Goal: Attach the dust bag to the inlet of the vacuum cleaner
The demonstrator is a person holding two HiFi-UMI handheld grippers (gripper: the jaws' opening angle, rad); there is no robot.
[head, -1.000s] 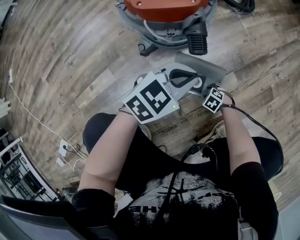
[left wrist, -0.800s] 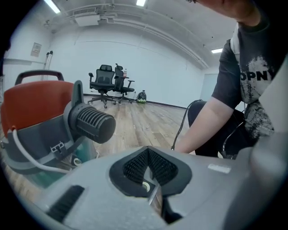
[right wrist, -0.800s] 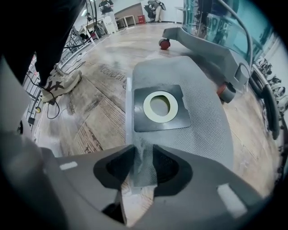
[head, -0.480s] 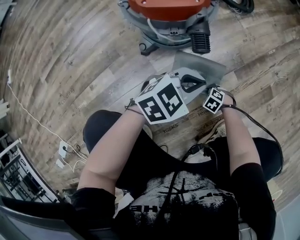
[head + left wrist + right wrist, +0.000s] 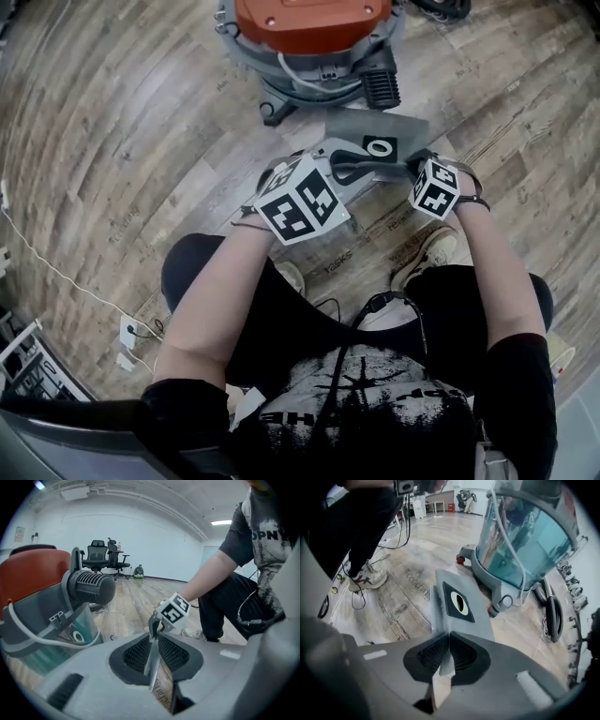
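**Dust bag (image 5: 361,125):** a flat grey sheet with a black collar (image 5: 379,146) around a white-ringed hole. It is held above the wooden floor (image 5: 122,131). In the head view it sits just at 6 o'clock of the vacuum cleaner (image 5: 309,23), near it but not attached.

**Right claw (image 5: 449,638):** positioned at the bag's 3 o'clock edge. Its jaws have just been closing and are now pressed together on that edge, pinching the bag. In the right gripper view the bag extends from the claw toward 12 o'clock.

**Left claw (image 5: 153,637):** positioned at the bag's 9 o'clock edge. Its jaws have just been opening and stand slightly spread. The bag's thin edge runs between the pads, unpinched.

**Vacuum cleaner:** orange lid, translucent teal tank, standing on the floor.
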